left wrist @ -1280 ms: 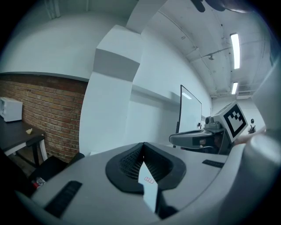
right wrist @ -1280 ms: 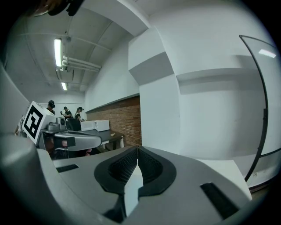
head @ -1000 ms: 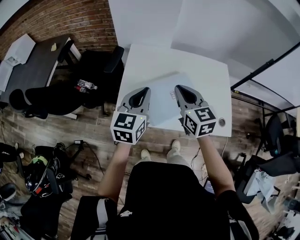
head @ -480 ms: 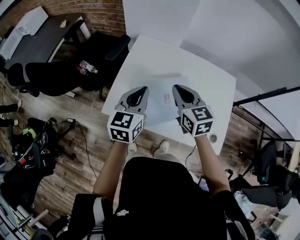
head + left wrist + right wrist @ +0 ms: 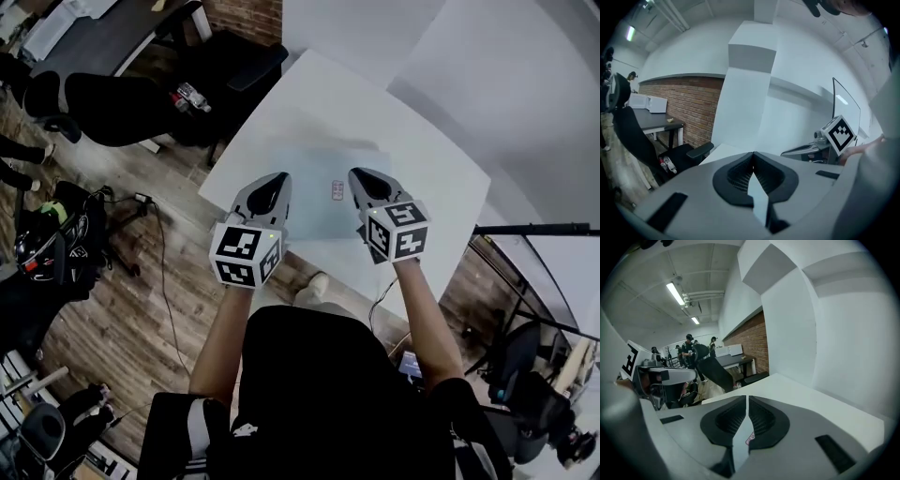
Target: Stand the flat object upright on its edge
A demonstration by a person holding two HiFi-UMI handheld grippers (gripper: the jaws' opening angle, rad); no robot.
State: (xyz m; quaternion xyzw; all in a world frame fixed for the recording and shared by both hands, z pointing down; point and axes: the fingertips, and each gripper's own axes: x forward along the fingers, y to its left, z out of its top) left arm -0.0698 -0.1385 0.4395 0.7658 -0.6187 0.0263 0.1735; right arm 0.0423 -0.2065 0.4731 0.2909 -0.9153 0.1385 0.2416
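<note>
A white bench point(image 5: 291, 112) stands on a wooden floor point(image 5: 122, 319). At the bench's far-left corner sits a black office chair point(image 5: 230, 80), with a dark desk point(image 5: 103, 37) and a brick wall point(image 5: 253, 14) beyond it. Left of the bench, a cable point(image 5: 161, 272) trails past black bags point(image 5: 47, 262).

White tabletop point(image 5: 375, 112) — a pale bluish mat point(image 5: 309, 173) lies flat near its middle, a small flat piece point(image 5: 337, 190) resting on it.
</note>
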